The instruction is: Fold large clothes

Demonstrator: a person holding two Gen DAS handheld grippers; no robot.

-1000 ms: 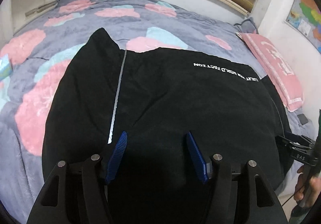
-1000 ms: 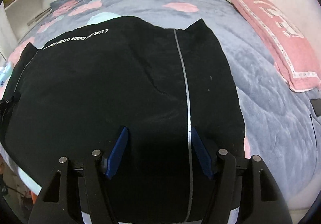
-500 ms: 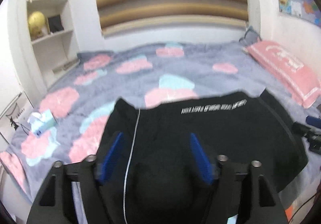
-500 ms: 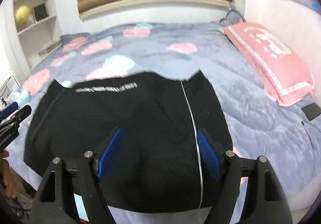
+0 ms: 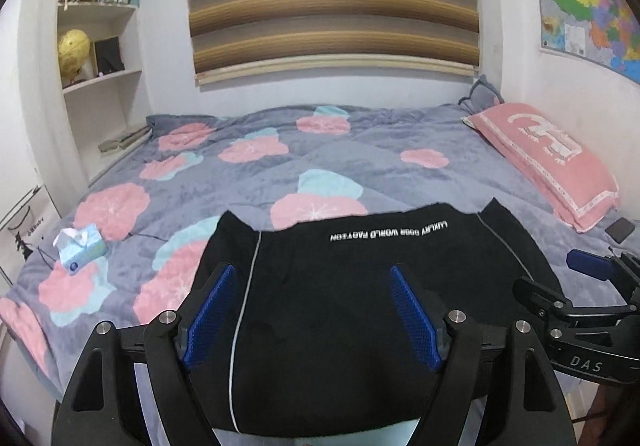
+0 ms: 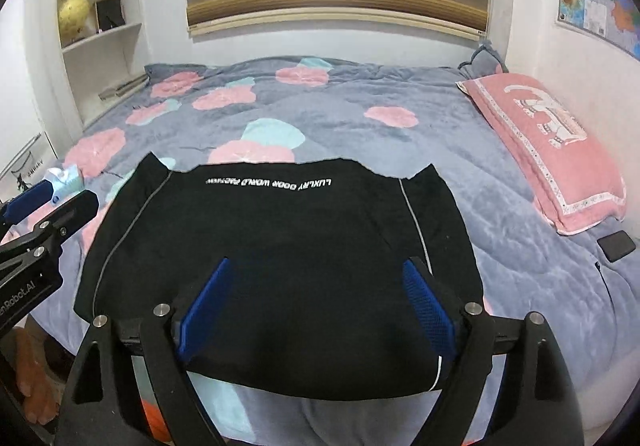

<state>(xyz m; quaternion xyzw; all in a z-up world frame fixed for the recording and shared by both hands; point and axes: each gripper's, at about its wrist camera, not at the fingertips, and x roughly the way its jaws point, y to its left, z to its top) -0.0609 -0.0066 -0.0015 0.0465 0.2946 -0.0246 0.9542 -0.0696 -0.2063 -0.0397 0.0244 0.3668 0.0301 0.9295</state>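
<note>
A black garment [image 5: 340, 286] with white lettering and thin grey side stripes lies folded flat at the near edge of the bed; it also shows in the right wrist view [image 6: 288, 246]. My left gripper [image 5: 312, 290] is open and empty, held back above the garment's near left part. My right gripper [image 6: 316, 282] is open and empty, above its near right part. Each gripper also shows at the edge of the other's view: the right one [image 5: 576, 286] and the left one [image 6: 40, 206].
The bed has a grey quilt [image 5: 280, 166] with pink and blue flowers. A pink pillow [image 5: 548, 158] lies at the right, a dark phone [image 6: 616, 244] near it, a tissue pack [image 5: 80, 246] at the left. Shelves [image 5: 100, 46] stand far left.
Both grippers have pulled back and up from the garment, so the whole bed and far wall now show. Both stay open. The garment lies still.
</note>
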